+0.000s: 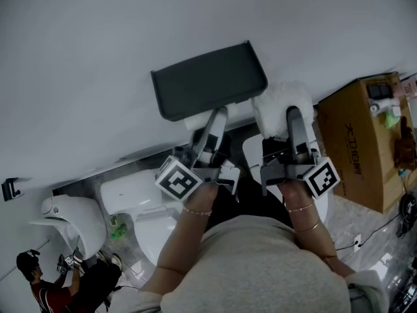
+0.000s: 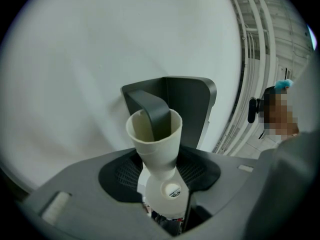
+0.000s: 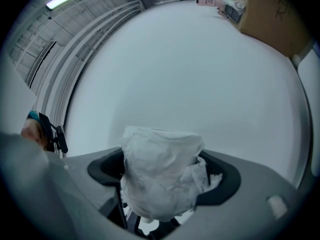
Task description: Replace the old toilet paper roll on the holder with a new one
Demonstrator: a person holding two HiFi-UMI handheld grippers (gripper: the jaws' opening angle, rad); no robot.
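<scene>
A dark grey paper holder (image 1: 208, 80) hangs on the white wall. Its curved arm (image 2: 156, 109) runs into the far mouth of an empty pale cardboard tube (image 2: 156, 136). My left gripper (image 1: 207, 129) reaches up under the holder, and in the left gripper view (image 2: 160, 176) its jaws pinch the tube, which is squeezed narrow at its middle. My right gripper (image 1: 294, 119) is just right of the holder, shut on a new white roll in crinkled wrapping (image 1: 281, 106). That roll (image 3: 160, 176) fills the gap between the jaws in the right gripper view.
A brown cardboard box (image 1: 365, 142) stands at the right with small items on top. A white toilet (image 1: 140, 201) and a white basin (image 1: 71, 217) lie lower left. A person (image 1: 45, 285) crouches at the bottom left. A cable (image 1: 384, 227) runs across the floor.
</scene>
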